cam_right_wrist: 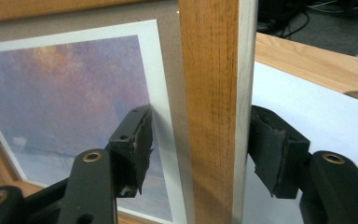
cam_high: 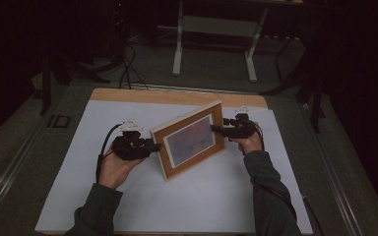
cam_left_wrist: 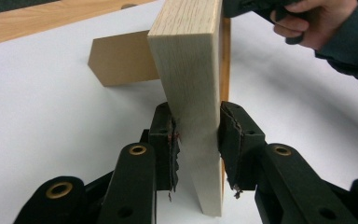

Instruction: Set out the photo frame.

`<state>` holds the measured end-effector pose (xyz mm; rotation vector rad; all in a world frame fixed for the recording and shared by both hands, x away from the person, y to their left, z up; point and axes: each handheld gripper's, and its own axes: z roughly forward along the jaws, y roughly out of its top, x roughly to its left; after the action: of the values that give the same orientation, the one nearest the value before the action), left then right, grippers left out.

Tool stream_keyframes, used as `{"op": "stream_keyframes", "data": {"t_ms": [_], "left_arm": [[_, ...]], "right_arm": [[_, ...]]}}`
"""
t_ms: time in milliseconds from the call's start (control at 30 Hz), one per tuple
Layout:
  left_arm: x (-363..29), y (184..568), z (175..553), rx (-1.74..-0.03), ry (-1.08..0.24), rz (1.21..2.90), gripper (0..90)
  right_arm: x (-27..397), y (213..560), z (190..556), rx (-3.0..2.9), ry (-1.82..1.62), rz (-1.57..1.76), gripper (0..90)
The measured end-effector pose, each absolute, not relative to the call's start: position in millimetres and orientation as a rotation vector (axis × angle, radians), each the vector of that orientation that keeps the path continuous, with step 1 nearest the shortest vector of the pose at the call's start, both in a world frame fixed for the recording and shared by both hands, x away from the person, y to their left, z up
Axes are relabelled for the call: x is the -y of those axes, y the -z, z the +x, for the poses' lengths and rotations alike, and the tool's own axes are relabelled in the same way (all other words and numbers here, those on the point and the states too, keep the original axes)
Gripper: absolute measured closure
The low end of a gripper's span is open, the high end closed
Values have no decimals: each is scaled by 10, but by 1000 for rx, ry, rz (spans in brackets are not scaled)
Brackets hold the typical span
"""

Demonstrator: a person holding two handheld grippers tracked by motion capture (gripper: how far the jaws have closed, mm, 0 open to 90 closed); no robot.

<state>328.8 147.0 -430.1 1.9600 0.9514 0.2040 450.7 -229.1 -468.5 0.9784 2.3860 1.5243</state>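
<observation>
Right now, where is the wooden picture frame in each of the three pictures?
High view: the picture frame stands tilted at the middle of the table, between the two grippers.
Left gripper view: its pale side edge rises up the middle, between that gripper's black jaws.
Right gripper view: its front and edge run right of middle, between the two jaws, the picture at left.
Shared landmark: the white sheet under the frame.

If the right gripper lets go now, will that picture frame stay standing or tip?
The picture frame looks stiff: thick wooden edges, no visible flex. It would probably stay up, since the left gripper clamps its edge and a rear stand props it. The glazed front is likely fragile and slippery.
</observation>
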Motion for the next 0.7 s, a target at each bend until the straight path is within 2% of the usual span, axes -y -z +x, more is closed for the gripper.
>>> {"op": "stream_keyframes", "data": {"t_ms": [467, 700], "left_arm": [[-1540, 4319, 3486, -1018, -261, 1920, 682], [-1565, 4338, 3606, -1006, -264, 1904, 664]], "right_arm": [[2342, 4688, 4250, -2315, -1451, 1013, 552], [2354, 4689, 4144, -2282, -1431, 1040, 587]]}}
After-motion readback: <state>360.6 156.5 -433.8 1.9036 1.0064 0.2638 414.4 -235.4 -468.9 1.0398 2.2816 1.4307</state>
